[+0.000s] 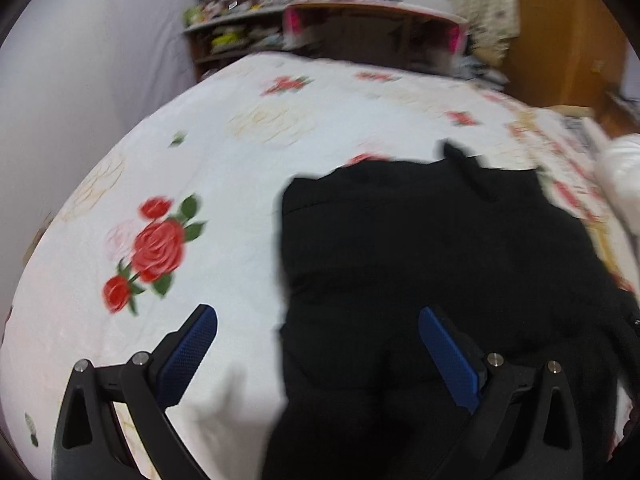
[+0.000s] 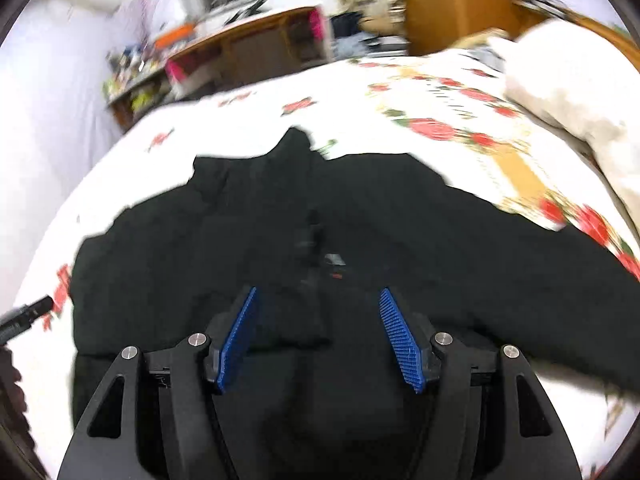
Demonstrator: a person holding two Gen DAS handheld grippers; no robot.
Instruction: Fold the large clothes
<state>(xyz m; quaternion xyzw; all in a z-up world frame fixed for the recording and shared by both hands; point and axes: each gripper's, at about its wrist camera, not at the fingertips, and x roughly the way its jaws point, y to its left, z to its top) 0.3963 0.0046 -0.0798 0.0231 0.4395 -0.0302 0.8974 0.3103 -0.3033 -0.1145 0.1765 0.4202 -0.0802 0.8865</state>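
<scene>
A large black garment (image 1: 432,264) lies spread on the bed with its left side folded in to a straight edge. In the right wrist view the same black garment (image 2: 320,240) fills the middle, a zip or tag showing near its centre. My left gripper (image 1: 318,314) hangs open above the garment's left edge, blue pads wide apart, nothing between them. My right gripper (image 2: 318,294) is open too, above the garment's near part, with no cloth pinched. The tip of the other gripper (image 2: 28,312) shows at the left edge.
The bed (image 1: 224,152) has a white sheet printed with red roses. A white pillow or quilt (image 2: 572,92) lies at the bed's right end. Beyond the bed stand a wooden desk (image 1: 372,28), cluttered shelves (image 1: 228,32) and a wooden wardrobe (image 2: 460,0). A white wall is on the left.
</scene>
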